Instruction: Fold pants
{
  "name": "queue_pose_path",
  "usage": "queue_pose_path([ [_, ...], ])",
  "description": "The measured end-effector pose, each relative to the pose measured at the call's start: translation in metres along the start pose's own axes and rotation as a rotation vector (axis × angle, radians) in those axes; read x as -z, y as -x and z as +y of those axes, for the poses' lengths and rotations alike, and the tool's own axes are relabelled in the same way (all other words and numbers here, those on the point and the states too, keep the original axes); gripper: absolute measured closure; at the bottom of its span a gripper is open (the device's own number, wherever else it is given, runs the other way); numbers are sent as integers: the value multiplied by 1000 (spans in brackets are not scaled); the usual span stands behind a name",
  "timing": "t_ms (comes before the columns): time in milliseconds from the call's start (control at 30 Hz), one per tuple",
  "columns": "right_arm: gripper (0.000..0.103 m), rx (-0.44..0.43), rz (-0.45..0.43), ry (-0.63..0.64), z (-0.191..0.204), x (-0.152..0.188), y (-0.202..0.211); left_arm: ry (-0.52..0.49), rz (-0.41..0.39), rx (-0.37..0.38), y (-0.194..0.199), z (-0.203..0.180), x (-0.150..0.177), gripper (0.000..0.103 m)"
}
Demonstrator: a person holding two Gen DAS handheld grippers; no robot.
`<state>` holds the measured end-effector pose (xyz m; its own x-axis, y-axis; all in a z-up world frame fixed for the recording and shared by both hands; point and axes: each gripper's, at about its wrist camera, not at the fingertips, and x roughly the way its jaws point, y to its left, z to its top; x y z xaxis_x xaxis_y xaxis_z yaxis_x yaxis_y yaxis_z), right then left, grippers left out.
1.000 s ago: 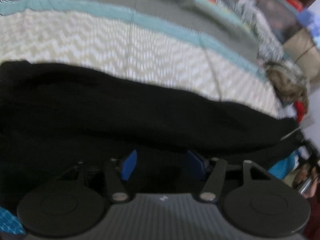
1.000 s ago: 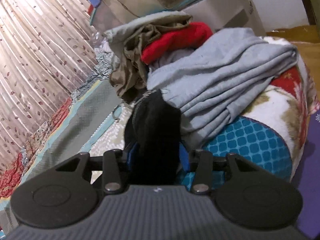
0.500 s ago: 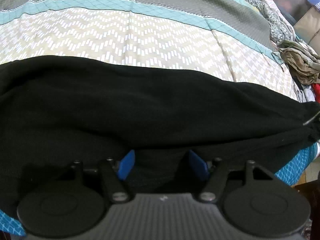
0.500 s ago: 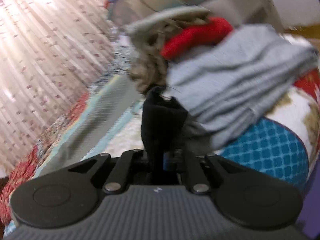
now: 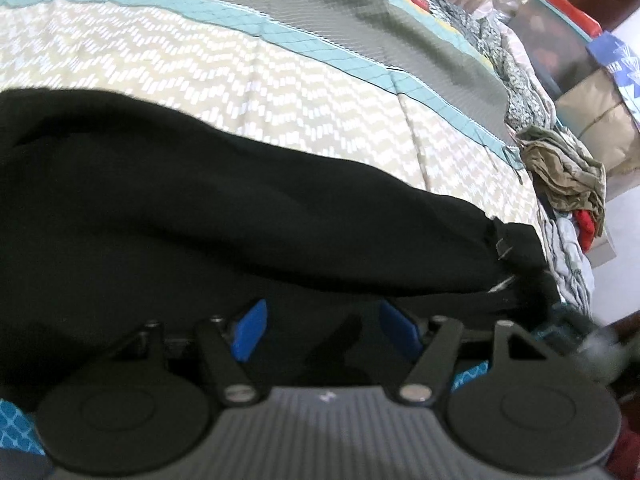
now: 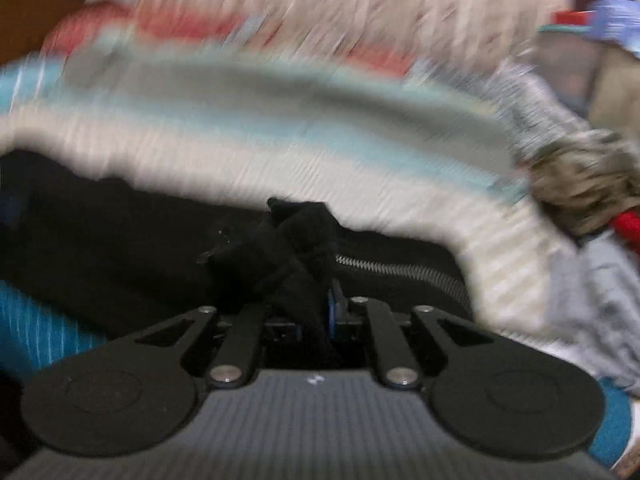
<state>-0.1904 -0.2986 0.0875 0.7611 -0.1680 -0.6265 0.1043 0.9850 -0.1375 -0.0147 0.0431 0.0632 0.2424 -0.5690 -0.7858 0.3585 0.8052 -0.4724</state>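
Black pants [image 5: 224, 216] lie across the patterned bedspread [image 5: 280, 92], stretching from the left to the right of the left wrist view. My left gripper [image 5: 324, 328] is open, its blue pads [image 5: 250, 330] spread apart over the black cloth. In the blurred right wrist view my right gripper [image 6: 308, 312] is shut on a bunched corner of the pants [image 6: 288, 248], near the silver zipper [image 6: 392, 270].
A heap of clothes lies at the bed's right end: an olive garment [image 5: 568, 172], a red one [image 5: 586, 226] and grey fabric [image 6: 608, 280]. Curtains [image 6: 360, 4] hang behind the bed. Boxes [image 5: 600, 112] stand at the far right.
My right gripper has closed on the pants and swung left, so its view now faces the bed. My left gripper has stayed open over the pants.
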Motion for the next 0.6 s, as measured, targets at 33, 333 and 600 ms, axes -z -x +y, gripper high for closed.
queue_pose_path([
  [33, 86, 43, 18, 62, 15, 9, -6, 9, -3, 5, 2, 4, 1, 38],
  [333, 92, 6, -53, -35, 5, -17, 24, 64, -38, 69, 16, 27, 5, 37],
  [600, 81, -111, -38, 262, 90, -20, 8, 89, -84, 92, 34, 40, 10, 29],
])
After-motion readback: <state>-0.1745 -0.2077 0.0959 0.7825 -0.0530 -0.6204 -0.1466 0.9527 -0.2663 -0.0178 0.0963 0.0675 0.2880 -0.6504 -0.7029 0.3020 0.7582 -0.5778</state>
